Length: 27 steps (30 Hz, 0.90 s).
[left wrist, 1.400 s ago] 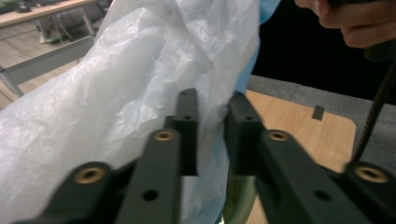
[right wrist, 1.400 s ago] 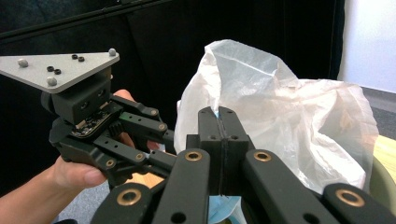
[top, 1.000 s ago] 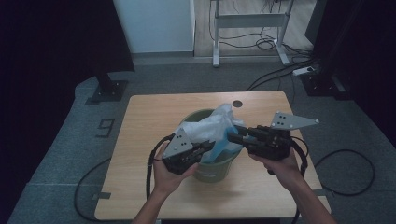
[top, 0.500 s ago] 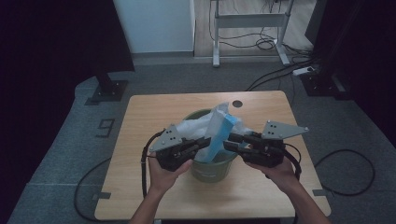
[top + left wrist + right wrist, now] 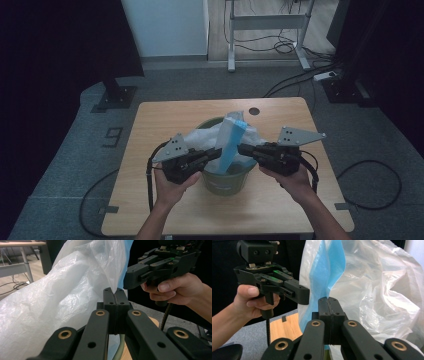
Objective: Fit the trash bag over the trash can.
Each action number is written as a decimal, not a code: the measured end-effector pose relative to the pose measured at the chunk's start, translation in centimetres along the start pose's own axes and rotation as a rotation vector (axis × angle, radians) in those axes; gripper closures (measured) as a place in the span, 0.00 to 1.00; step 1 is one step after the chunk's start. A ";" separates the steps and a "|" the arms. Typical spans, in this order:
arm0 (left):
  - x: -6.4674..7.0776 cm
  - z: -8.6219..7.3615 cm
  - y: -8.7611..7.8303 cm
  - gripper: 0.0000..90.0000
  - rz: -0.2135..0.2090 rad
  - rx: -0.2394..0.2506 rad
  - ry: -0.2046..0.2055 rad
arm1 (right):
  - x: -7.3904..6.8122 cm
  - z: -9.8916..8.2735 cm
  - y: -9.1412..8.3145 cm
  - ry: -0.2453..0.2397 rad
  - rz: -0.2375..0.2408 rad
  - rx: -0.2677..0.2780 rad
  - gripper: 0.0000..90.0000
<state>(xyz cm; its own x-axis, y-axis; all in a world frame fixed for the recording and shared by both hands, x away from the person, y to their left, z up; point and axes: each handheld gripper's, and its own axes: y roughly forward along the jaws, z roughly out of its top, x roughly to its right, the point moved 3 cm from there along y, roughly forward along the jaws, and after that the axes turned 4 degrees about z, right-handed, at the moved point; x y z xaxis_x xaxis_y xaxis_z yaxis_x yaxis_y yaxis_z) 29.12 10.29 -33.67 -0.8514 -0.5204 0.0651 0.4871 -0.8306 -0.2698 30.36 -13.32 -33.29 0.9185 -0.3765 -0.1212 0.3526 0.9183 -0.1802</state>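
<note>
While it bulges crumpled and half see-through out of the green bucket (image 5: 223,175) at the desk's (image 5: 165,120) middle, the white plastic bag (image 5: 212,141) lifts a pale blue strip (image 5: 232,142) above the bucket's rim. Left of the bucket, the left claw (image 5: 218,152) is pressed together, pinching a thin fold of the bag. Right of it, the right claw (image 5: 241,148) has just been closing and now pinches the bag's edge. Compared with a second ago, the blue strip stands taller and narrower above the bucket.
</note>
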 end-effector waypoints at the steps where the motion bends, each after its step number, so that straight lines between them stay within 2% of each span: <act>1: 0.0 0.0 0.0 1.00 0.001 0.000 0.000 | 0.0 0.0 0.0 -0.001 0.000 0.000 0.99; 6: 0.0 0.0 -0.1 1.00 0.007 0.003 0.006 | 0.1 0.0 -0.2 -0.003 -0.024 -0.001 0.99; 16: -0.2 0.0 -1.0 1.00 0.004 0.000 0.003 | 1.9 -0.2 -1.8 0.038 -0.146 -0.006 0.99; 21: -0.9 -0.1 -1.7 1.00 0.040 -0.013 -0.001 | 3.2 -0.4 -2.7 0.064 -0.203 -0.020 0.99; 27: -1.6 -0.5 -2.3 1.00 0.094 -0.035 -0.003 | 4.1 -0.7 -3.7 0.083 -0.227 -0.024 0.99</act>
<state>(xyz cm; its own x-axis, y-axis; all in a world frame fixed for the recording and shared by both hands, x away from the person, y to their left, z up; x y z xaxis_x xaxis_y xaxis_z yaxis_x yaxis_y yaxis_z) 29.26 13.18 -33.60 -0.8019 -0.5961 0.0406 0.5574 -0.7709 -0.3083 32.65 -18.34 -33.85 0.7981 -0.5825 -0.1542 0.5430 0.8062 -0.2347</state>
